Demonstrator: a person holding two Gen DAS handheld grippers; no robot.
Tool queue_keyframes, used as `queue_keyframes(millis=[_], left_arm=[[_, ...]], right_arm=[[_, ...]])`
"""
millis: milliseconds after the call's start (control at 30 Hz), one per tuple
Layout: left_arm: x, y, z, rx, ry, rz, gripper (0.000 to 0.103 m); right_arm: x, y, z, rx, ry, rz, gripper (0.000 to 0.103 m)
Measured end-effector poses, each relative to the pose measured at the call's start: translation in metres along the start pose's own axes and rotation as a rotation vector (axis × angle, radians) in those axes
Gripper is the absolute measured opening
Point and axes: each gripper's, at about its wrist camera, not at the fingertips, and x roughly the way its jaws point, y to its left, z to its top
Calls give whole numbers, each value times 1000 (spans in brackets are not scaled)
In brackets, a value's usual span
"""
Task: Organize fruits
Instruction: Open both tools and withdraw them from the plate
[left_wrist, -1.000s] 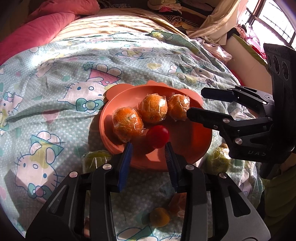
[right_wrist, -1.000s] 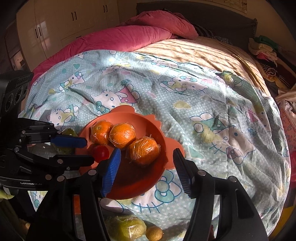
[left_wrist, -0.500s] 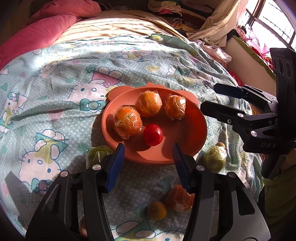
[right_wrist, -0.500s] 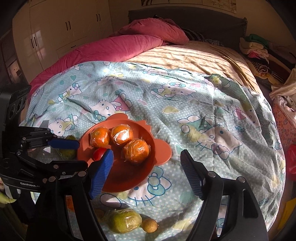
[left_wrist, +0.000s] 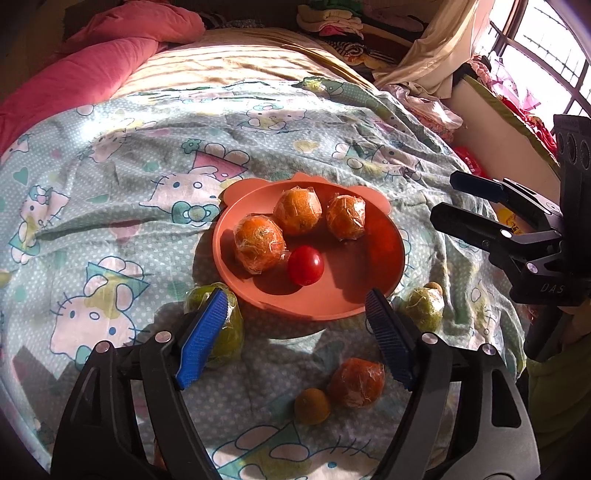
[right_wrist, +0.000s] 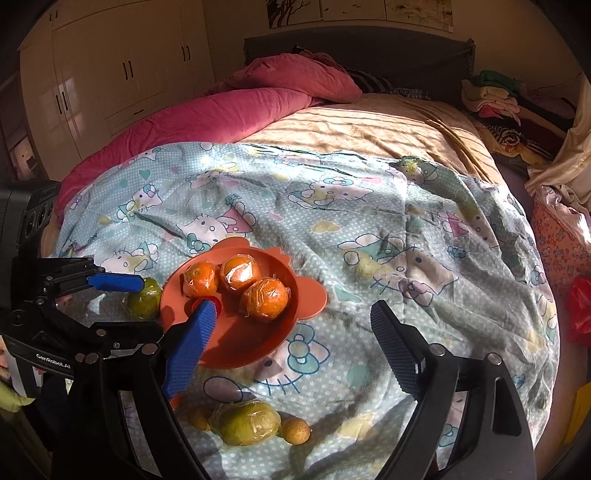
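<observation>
On the plate (left_wrist: 369, 266): three wrapped oranges (left_wrist: 297, 210), one tomato (left_wrist: 306, 265).
Left gripper (left_wrist: 295, 314): jaws opening, empty.
Right gripper (right_wrist: 291, 325): jaws opening, empty.

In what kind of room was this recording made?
Most likely a bedroom in a home. The fruit plate lies on a bed covered with a cartoon-print sheet, a pink duvet is bunched near the headboard, and a built-in wardrobe stands along the wall.
</observation>
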Motion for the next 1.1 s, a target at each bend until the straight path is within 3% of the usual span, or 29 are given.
queue_keyframes(millis=[167,333,800,1100], left_arm=[[-9,2,0,-8,-21,18,85],[-19,5,1,-15,-47,32,93],[-42,16,-7,-37,-113,71,93],[-50,18,-24,-33,-116,68,93]], right_arm=[[-12,4,1,-6,-25,-5,88],[-22,5,-1,-3,-47,-16,91],[-43,7,-19,13,-75,-50,94],[-51,12,-36,14,-65,-49,94]])
